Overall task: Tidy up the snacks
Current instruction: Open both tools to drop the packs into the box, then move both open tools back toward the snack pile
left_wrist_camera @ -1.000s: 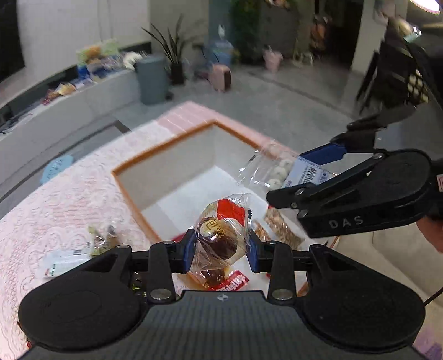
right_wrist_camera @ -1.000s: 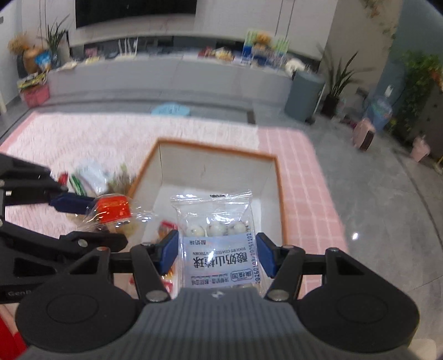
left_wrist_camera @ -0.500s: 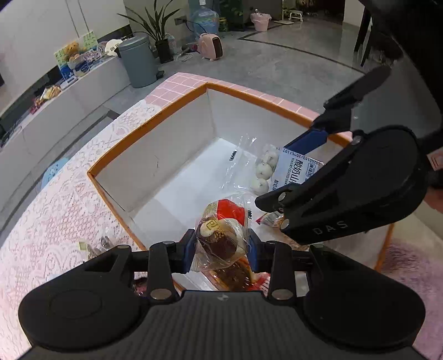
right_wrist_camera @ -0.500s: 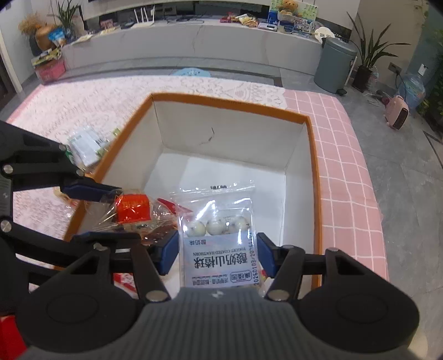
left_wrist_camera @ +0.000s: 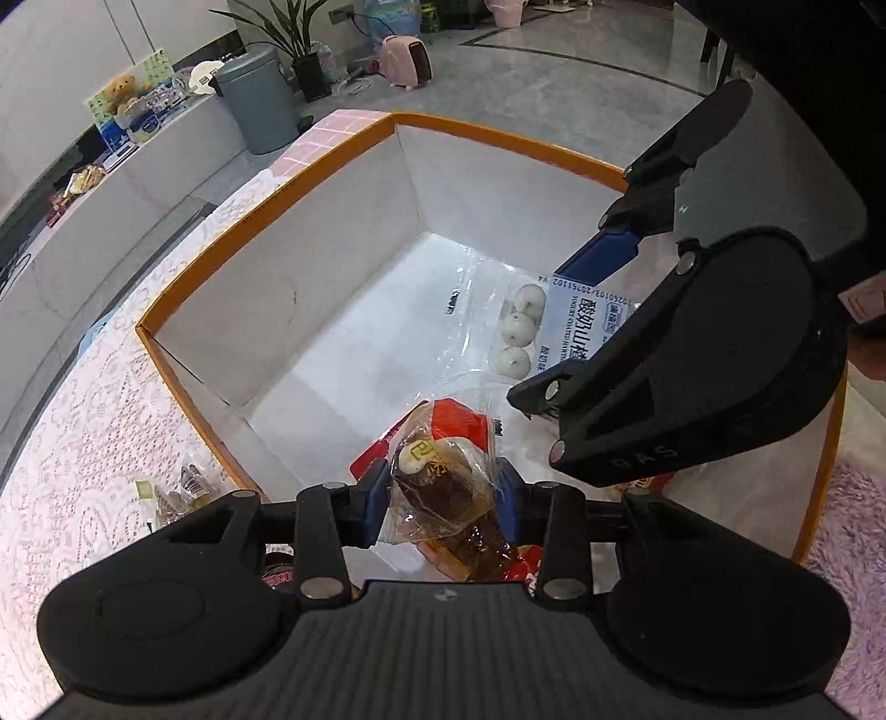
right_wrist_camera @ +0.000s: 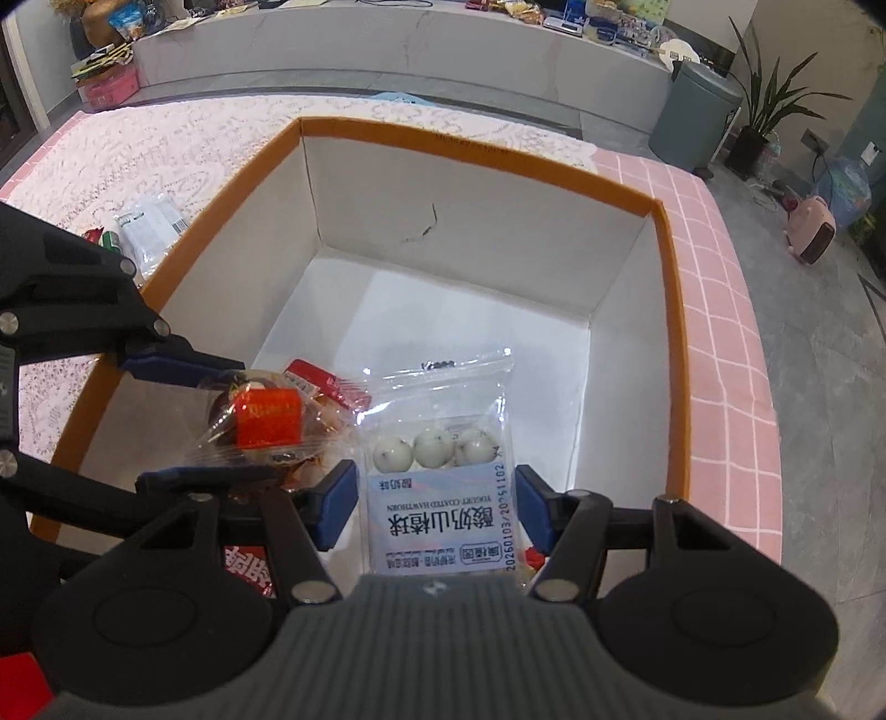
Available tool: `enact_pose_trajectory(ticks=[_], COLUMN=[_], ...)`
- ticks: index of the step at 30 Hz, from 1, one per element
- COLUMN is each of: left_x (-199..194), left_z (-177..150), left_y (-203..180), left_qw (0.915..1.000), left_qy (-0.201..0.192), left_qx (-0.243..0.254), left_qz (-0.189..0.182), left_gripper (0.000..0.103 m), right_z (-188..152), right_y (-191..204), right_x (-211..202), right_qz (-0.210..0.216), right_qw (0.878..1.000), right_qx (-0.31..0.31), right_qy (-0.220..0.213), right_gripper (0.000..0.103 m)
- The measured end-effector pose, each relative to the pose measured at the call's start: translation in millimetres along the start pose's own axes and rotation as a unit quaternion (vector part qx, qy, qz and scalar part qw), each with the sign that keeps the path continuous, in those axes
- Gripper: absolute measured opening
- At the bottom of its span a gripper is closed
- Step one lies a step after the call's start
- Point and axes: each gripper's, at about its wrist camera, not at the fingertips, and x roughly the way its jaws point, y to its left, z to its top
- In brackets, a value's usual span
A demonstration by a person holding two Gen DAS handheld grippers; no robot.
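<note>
A white box with an orange rim (left_wrist_camera: 277,191) (right_wrist_camera: 476,145) stands on the lace-covered table. My left gripper (left_wrist_camera: 441,501) is shut on a clear-wrapped brown pastry with a red label (left_wrist_camera: 443,476), low inside the box's near left part; the pastry also shows in the right wrist view (right_wrist_camera: 260,423). My right gripper (right_wrist_camera: 434,498) is shut on a clear bag of yogurt hawthorn balls (right_wrist_camera: 440,476) inside the box, to the right of the left gripper; the bag also shows in the left wrist view (left_wrist_camera: 540,327). Red snack packs (right_wrist_camera: 321,382) lie on the box floor under both.
Loose snack packets lie on the lace cloth left of the box (right_wrist_camera: 147,224) (left_wrist_camera: 177,490). The far half of the box floor (right_wrist_camera: 443,315) is bare white. A grey bin (right_wrist_camera: 695,119) and a low bench with clutter (right_wrist_camera: 387,39) stand beyond the table.
Both grippers have moved forward and down from above the box rim into the box, each still holding its snack.
</note>
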Motion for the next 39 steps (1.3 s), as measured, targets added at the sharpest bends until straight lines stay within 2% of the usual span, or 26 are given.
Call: enact_pose_trajectory(ticks=[3, 8, 11, 19, 28, 33, 35, 36, 39], left_x=[-2, -8, -17, -52, -107, -132, -138, -141, -146], left_z=[-1, 1, 1, -7, -28, -45, -53, -57, -71], left_y=[-1, -3, -3, 2, 23, 38, 44, 48, 59], left_qw=[1.0, 0.9998, 0.9996, 0.999, 0.9924, 0.9871, 0.985, 0.9841, 0.982], left_qy=[-0.001, 0.003, 0.001, -0.024, -0.078, -0.098, -0.102, -0.102, -0.101], left_qx=[0.001, 0.013, 0.014, 0.003, -0.067, -0.099, -0.113, -0.119, -0.132], left_qz=[0.002, 0.011, 0.025, 0.037, 0.069, 0.079, 0.082, 0.083, 0.09], left_gripper=[0.05, 0.052, 0.061, 0.063, 0.063, 0.063, 0.063, 0.063, 0.063], right_z=[2, 4, 7, 9, 4, 4, 3, 3, 3], right_y=[1, 3, 5, 10, 33, 54, 65, 73, 93], right_x=[1, -3, -11, -50, -88, -100, -105, -107, -113], right_qz=[-0.004, -0.011, -0.027, -0.055, -0.047, -0.012, -0.005, -0.002, 0.0], right_qw=[1.0, 1.0, 0.999, 0.998, 0.997, 0.996, 0.995, 0.995, 0.993], right_qx=[-0.003, -0.012, -0.017, -0.025, 0.024, 0.05, 0.05, 0.046, 0.032], right_qy=[0.006, 0.013, 0.01, -0.019, -0.06, -0.075, -0.083, -0.09, -0.11], right_gripper=[0.06, 0.062, 0.067, 0.075, 0.078, 0.078, 0.08, 0.085, 0.086])
